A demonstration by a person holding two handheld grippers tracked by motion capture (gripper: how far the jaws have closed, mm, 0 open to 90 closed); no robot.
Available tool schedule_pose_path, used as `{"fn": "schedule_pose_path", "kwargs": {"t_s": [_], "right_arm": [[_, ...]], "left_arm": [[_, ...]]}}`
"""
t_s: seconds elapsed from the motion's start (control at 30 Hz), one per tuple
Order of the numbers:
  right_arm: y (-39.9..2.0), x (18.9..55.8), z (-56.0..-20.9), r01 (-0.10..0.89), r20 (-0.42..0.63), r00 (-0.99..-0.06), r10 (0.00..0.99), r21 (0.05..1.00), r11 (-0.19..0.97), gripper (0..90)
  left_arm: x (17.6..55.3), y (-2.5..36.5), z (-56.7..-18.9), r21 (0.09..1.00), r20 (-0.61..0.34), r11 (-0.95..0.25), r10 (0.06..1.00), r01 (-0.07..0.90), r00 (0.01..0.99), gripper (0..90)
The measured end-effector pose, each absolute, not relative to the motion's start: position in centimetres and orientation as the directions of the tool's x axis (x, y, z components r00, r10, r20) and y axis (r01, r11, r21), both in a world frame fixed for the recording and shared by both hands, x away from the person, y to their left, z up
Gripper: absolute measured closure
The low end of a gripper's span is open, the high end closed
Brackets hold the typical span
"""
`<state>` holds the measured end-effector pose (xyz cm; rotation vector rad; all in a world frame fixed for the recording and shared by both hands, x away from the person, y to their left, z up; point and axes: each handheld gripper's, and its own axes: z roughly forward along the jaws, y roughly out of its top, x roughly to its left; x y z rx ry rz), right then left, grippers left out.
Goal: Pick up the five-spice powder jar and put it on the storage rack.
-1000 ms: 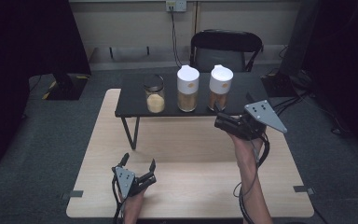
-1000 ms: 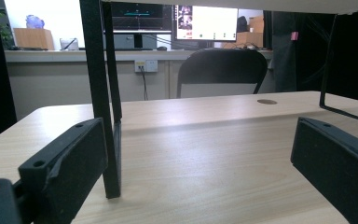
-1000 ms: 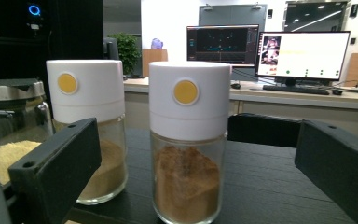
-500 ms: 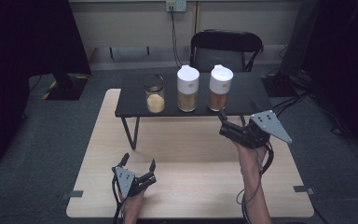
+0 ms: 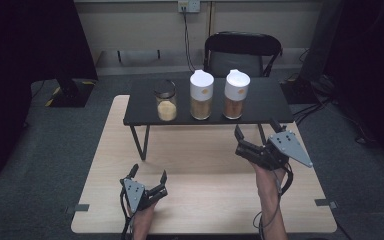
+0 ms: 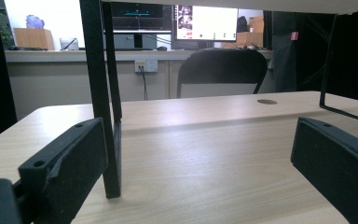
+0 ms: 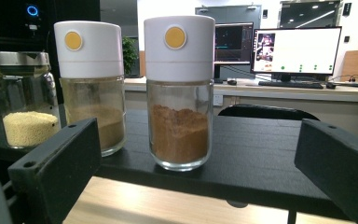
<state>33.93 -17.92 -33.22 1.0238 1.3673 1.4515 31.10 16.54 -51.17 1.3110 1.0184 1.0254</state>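
A low black shelf [image 5: 265, 102] stands on the far half of the wooden table [image 5: 205, 155]. On it stand a short glass jar of yellow grains [image 5: 166, 103] and two white-capped jars of brown powder [image 5: 201, 95] [image 5: 236, 94]. My right gripper [image 5: 255, 128] hovers open just in front of the shelf's right end. Its own view faces the reddish-brown powder jar [image 7: 179, 98], with the other capped jar [image 7: 90, 88] and the grain jar [image 7: 25, 105] to the left. My left gripper [image 5: 149, 171] rests open low on the table's near left, holding nothing.
In the left gripper view a black shelf leg [image 6: 103, 98] rises just by the left jaw, and bare table top [image 6: 205, 140] runs under the shelf. A black chair [image 5: 242, 52] stands behind the table. The table's near edge is by my forearms.
My right gripper has drawn back from the shelf toward the near side and slightly right, staying open. The left gripper has not moved.
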Motion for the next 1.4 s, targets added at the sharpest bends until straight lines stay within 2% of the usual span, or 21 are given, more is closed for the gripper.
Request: {"fn": "schedule_pose_path", "kwargs": {"t_s": [0.5,1.13,1.4], "right_arm": [[-18.7,32.2,-35.0,-0.049,0.007,-0.257,0.966,0.999,-0.020,0.0],[-18.3,31.5,-39.2,-0.021,0.061,-0.244,0.968,0.997,-0.068,0.0],[-18.0,31.1,-40.5,-0.018,0.048,-0.243,0.969,0.998,-0.054,0.0]], "left_arm": [[31.1,16.5,-51.2,1.000,0.000,0.002,0.969,-0.007,0.248,3.2],[31.1,16.5,-51.2,1.000,0.000,0.002,0.969,-0.007,0.248,3.2],[31.1,16.5,-51.2,1.000,0.000,0.002,0.969,-0.007,0.247,3.2]]}}
